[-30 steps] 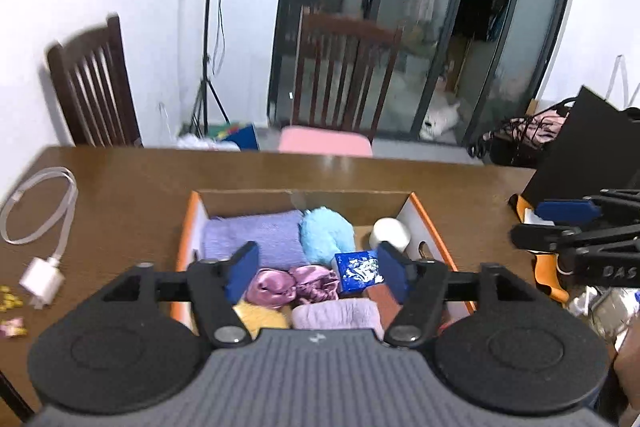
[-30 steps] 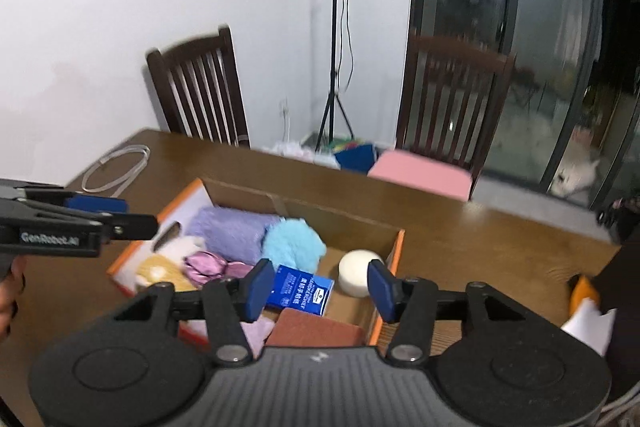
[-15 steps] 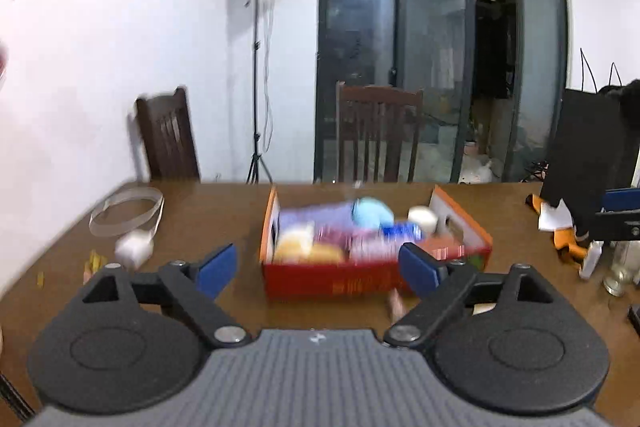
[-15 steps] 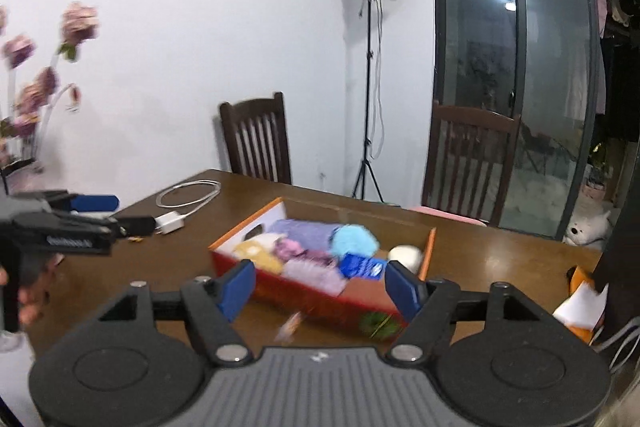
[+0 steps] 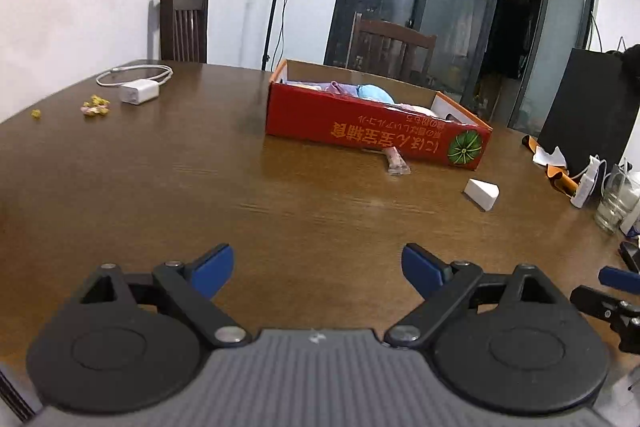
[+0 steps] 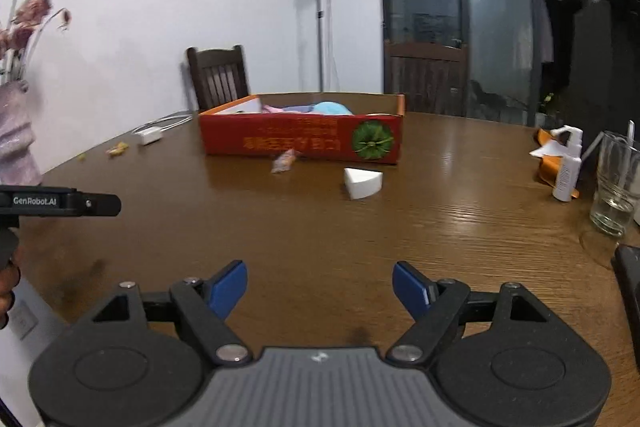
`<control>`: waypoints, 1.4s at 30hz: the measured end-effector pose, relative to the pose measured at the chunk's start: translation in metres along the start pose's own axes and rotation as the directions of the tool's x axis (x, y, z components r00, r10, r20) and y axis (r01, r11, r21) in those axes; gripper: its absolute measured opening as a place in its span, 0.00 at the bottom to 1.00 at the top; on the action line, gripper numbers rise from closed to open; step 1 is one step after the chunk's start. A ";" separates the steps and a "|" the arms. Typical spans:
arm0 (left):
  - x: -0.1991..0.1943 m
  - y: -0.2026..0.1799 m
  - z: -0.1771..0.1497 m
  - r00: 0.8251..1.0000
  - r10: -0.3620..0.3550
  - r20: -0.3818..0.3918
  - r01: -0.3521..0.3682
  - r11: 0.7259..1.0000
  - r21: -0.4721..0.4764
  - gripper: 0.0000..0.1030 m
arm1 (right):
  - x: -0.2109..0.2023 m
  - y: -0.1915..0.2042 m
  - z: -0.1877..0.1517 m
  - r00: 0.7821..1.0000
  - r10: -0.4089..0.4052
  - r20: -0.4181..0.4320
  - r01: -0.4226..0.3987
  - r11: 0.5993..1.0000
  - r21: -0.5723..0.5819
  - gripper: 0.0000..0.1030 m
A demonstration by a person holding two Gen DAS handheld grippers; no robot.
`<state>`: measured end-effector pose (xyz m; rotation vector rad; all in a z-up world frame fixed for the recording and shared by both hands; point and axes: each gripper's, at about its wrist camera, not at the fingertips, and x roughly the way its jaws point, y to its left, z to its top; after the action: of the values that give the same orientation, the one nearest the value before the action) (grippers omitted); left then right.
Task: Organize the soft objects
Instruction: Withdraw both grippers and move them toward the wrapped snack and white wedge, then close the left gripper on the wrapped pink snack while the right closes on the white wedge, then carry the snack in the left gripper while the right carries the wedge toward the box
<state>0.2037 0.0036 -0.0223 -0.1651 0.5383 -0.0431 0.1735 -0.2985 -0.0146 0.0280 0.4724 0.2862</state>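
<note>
A red cardboard box (image 5: 376, 135) (image 6: 300, 139) stands mid-table with soft things in it; a light blue fluffy ball (image 5: 374, 93) (image 6: 330, 107) and purple cloth show above its rim. A white wedge-shaped sponge (image 5: 482, 193) (image 6: 362, 182) and a pink wrapped candy (image 5: 396, 161) (image 6: 285, 161) lie on the table in front of the box. My left gripper (image 5: 318, 267) is open and empty, low near the table's front edge. My right gripper (image 6: 320, 285) is there too, its jaws still opening with nothing between them.
A white charger with its cable (image 5: 138, 91) (image 6: 150, 135) and small yellow bits (image 5: 95, 105) lie at the left. A glass (image 6: 614, 183), a spray bottle (image 6: 566, 167) and orange paper (image 5: 556, 173) sit at the right. A vase of pink flowers (image 6: 16, 139) stands far left. Chairs ring the table.
Both grippers have pulled back from above the box and come down to the table's near side. Both have opened wider. The box now sits well ahead of them.
</note>
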 end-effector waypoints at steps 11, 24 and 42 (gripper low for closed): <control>0.063 -0.030 0.021 0.999 -0.013 -0.049 0.017 0.996 0.089 0.83 | 0.064 -0.022 0.026 1.000 0.009 -0.028 -0.007 0.999 0.051 0.75; 0.186 -0.079 0.087 0.986 -0.131 -0.105 0.145 0.979 0.142 0.55 | 0.177 -0.038 0.082 0.994 0.011 -0.109 -0.009 1.000 0.013 0.31; 0.204 -0.086 0.086 0.989 -0.087 -0.117 0.106 0.980 0.167 0.17 | 0.193 -0.040 0.086 0.995 0.031 -0.092 -0.031 1.000 0.003 0.22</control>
<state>0.4230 -0.0856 -0.0387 -0.0189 0.6322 -0.1938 0.3874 -0.2794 -0.0277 0.0238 0.5641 0.3188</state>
